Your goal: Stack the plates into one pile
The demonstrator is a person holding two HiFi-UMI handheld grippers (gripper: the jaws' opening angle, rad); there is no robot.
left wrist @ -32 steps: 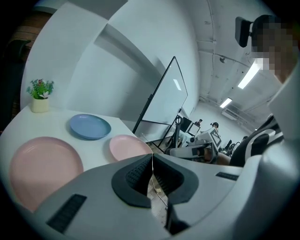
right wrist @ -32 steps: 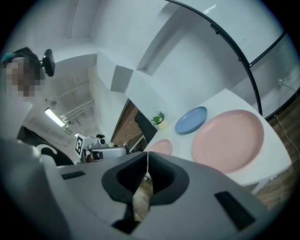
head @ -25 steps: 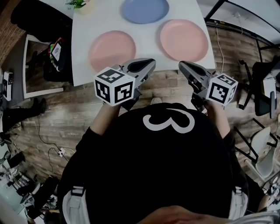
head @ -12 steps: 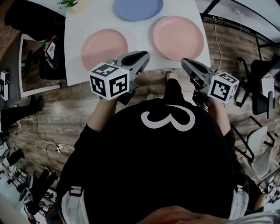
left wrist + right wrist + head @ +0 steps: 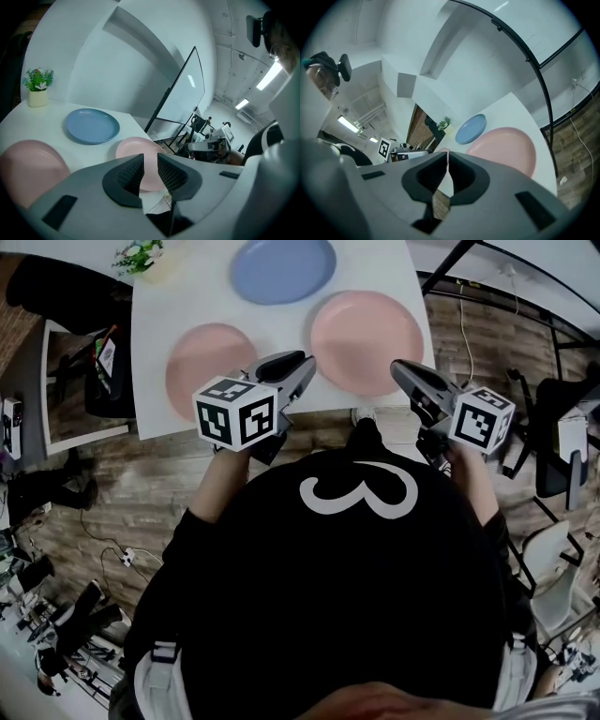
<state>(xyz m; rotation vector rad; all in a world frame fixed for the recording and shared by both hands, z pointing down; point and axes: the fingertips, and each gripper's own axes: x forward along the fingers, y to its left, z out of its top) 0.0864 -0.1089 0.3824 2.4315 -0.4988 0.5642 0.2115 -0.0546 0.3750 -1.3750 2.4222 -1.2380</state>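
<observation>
Plates: three, none stacked, each lying flat and apart from the others on the table.

Room: wood-plank floor [image 5: 112, 484] with loose cables [image 5: 117, 559] at 8 o'clock of the person. A black chair [image 5: 66, 287] stands at 10 o'clock and a grey chair [image 5: 558, 451] at 3 o'clock. A black-framed board [image 5: 180, 93] stands past the table's right side.

Surface: white table [image 5: 286, 329] at 12 o'clock, bare apart from the items below.

On the table, head view:
- right pink plate [image 5: 366, 338], at 4 o'clock of the tabletop, near the front edge
- left pink plate [image 5: 208, 367], at 8 o'clock, near the front edge
- blue plate [image 5: 283, 268], at 12 o'clock, far side
- small potted plant [image 5: 141, 257], in the far corner at 10 o'clock, well clear of all the plates

Grippers:
- left gripper [image 5: 150, 161]: over the front edge between the two pink plates; jaws have just been opening and now stand slightly spread, nothing between them
- right gripper [image 5: 446, 159]: tip over the near rim of the right pink plate, contact cannot be told; jaws pressed together, nothing held
</observation>
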